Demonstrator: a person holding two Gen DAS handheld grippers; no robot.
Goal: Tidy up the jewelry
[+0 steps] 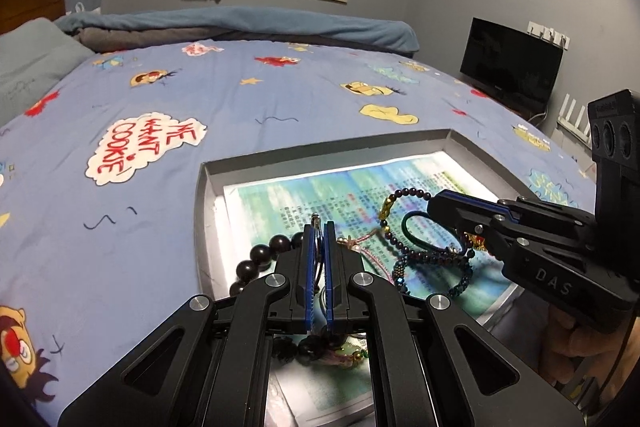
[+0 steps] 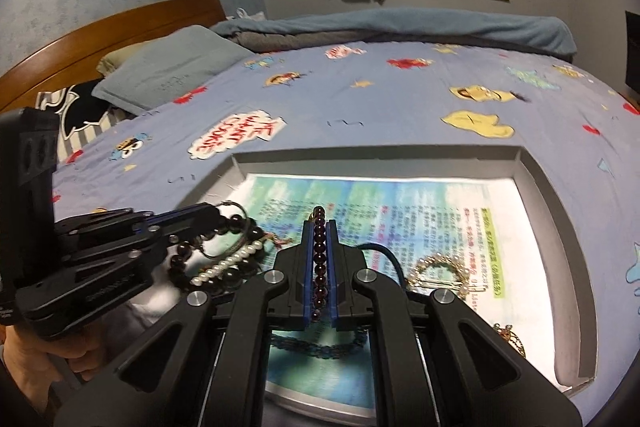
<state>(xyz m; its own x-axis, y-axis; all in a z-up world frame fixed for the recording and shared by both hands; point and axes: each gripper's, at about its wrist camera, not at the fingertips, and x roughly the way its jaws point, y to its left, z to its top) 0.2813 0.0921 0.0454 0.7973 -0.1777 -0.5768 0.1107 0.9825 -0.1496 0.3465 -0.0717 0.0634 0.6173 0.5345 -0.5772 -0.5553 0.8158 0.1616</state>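
Observation:
A shallow grey tray lined with a printed sheet lies on the bed and holds tangled jewelry. My left gripper is shut on a thin metal bangle. A bracelet of large black beads hangs beside it. In the right wrist view the left gripper comes in from the left over a pearl bracelet. My right gripper is shut on a dark red bead bracelet. The left wrist view shows the right gripper lifting that bracelet above a blue bead bracelet.
A gold and pearl bracelet and a gold pendant lie in the tray's right part. The tray sits on a blue cartoon bedsheet. Pillows and a wooden headboard are at the left, a dark monitor at the right.

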